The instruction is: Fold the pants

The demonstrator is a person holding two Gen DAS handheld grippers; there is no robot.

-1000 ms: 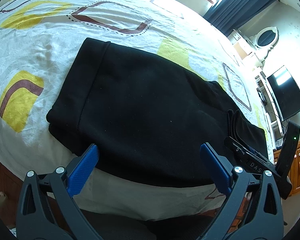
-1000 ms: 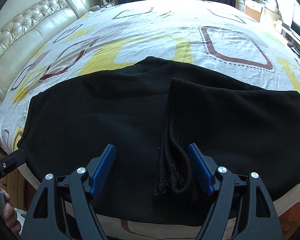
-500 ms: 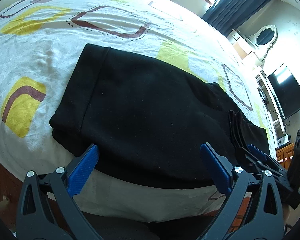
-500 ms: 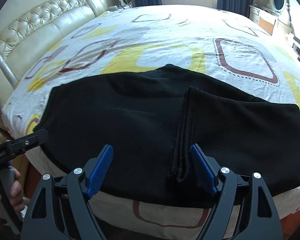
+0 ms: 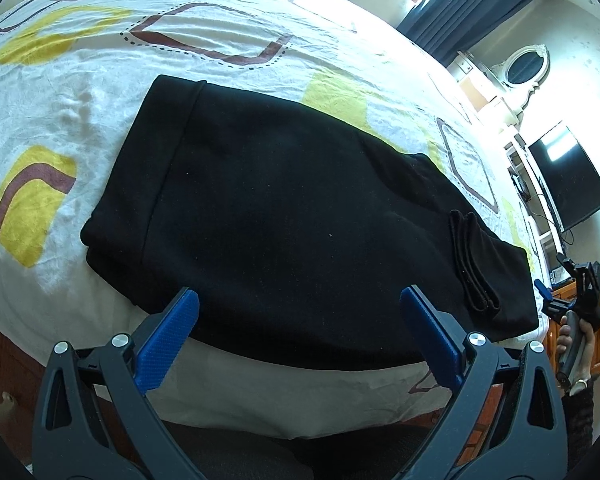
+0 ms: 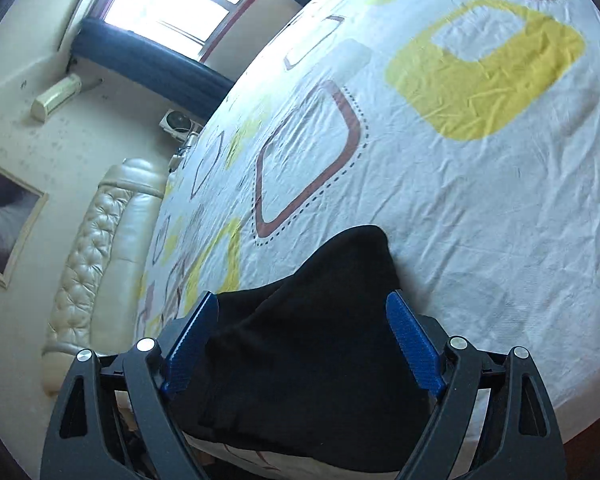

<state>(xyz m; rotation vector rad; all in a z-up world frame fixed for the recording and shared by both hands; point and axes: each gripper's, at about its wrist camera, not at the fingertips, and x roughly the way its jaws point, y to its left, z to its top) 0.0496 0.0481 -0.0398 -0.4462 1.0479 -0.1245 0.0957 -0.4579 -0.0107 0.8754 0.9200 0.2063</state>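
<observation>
Left wrist view: the left gripper (image 5: 300,320) hangs released, jaws wide, nothing between the pads, over the near edge of the black pants (image 5: 284,216), which lie flat across the middle of the frame on the patterned bed (image 5: 80,92). The folded-over leg ends make a ridge at lower right. A second ago the right gripper (image 5: 572,284) sat over that ridge; half a second ago it had backed to the frame's right edge; now it is clear of the cloth at far right, held in the person's hand (image 5: 576,340), past the pants' right end.

Right wrist view: a second ago this camera looked square across the pants with the ridge between the jaws; now the picture is rolled, with the headboard (image 6: 96,248) at left and the window (image 6: 196,4) at upper left. The right gripper (image 6: 302,344) is opening, with cloth showing between the pads but not pinched, and only one end of the pants fills the lower centre.

My reading: one fold is laid, and the right hand is moving to the pants' end for the next.
</observation>
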